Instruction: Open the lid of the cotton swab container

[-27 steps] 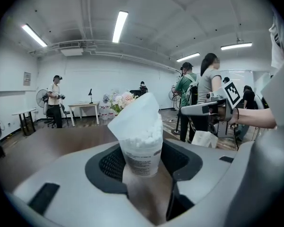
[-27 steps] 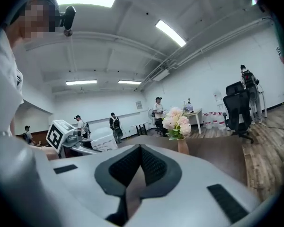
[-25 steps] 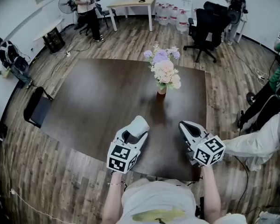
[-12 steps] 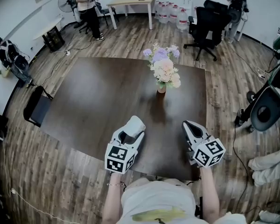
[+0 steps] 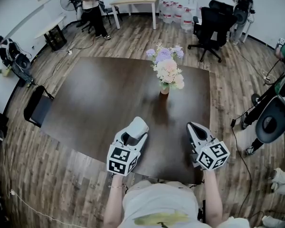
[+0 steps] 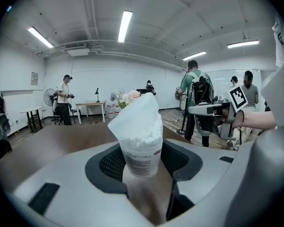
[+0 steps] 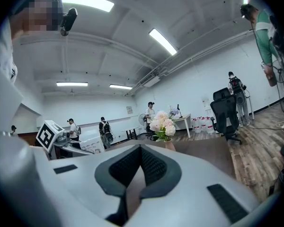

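Observation:
The cotton swab container (image 6: 141,149) is a clear round tub packed with white swabs. Its white lid (image 6: 133,113) stands tilted up at the top, hinged open. My left gripper (image 6: 142,167) is shut on the tub, which stands upright between the dark pads. In the head view the container (image 5: 139,126) shows white at the tip of the left gripper (image 5: 135,134), over the dark table (image 5: 95,99) near its front edge. My right gripper (image 5: 194,128) hovers level to the right, apart from the container. Its jaws (image 7: 141,169) are shut with nothing between them.
A vase of pastel flowers (image 5: 167,75) stands at the table's middle, beyond both grippers. A black chair (image 5: 36,110) sits at the table's left edge, and an office chair (image 5: 213,24) stands on the wood floor behind. People stand around the room's edges.
Both grippers have stayed almost in place, the container still in the left one. At the right edge of the head view a person's light sleeve has gone and a round dark object has come in.

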A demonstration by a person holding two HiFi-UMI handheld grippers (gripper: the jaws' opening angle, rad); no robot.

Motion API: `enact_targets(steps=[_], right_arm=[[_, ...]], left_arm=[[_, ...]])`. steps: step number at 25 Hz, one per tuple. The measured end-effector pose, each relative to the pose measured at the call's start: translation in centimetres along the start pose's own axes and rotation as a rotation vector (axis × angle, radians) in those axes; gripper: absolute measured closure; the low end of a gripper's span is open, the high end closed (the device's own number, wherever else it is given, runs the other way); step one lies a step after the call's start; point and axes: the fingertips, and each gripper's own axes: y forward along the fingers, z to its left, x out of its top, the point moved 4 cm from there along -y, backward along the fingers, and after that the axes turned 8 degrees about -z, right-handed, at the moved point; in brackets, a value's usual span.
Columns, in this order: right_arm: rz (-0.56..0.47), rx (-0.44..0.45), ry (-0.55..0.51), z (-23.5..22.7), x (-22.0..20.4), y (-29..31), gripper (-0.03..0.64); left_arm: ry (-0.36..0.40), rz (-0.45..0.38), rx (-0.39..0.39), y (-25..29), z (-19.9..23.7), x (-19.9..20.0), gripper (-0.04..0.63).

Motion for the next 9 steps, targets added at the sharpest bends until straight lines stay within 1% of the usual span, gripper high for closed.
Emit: enact_targets(steps=[9], right_arm=[[-0.013, -0.010, -0.012, -0.34, 0.08, -0.13, 0.597]], left_arm=[[-0.002, 0.006, -0.001, 0.04, -0.04, -0.19, 0.356]])
